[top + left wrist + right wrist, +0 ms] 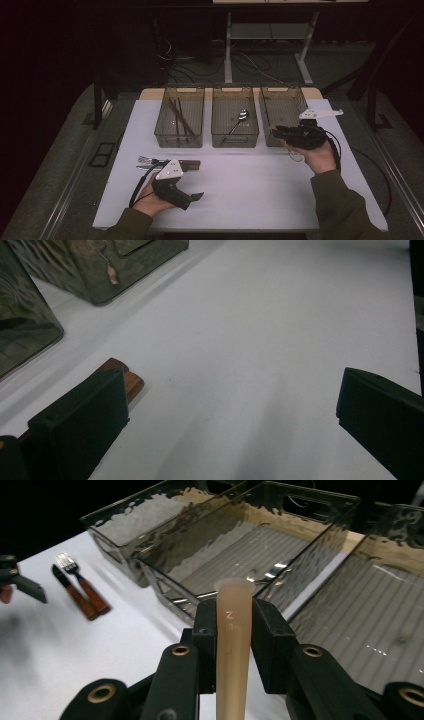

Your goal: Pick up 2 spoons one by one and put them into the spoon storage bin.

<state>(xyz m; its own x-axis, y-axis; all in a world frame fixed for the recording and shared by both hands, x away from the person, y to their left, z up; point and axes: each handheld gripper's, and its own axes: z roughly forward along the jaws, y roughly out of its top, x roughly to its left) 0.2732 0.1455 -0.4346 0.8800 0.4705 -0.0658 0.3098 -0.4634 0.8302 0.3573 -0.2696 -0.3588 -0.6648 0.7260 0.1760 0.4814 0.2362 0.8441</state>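
Right hand-held gripper (234, 630) pinching a pale beige handle (233, 645) (utensil end hidden), raised at the near edge of the right-hand bin (283, 120); left hand-held gripper (230, 420) spread wide, nothing between, low over the white table (250, 185) beside the wooden-handled fork (82, 582) and knife (75, 595) near left.

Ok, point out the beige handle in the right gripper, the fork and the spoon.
beige handle (233, 630), right gripper view, on its shaft between the pads.
fork (67, 562), right gripper view, on its tines.
spoon (243, 114), high view, on its bowl, in the middle bin.
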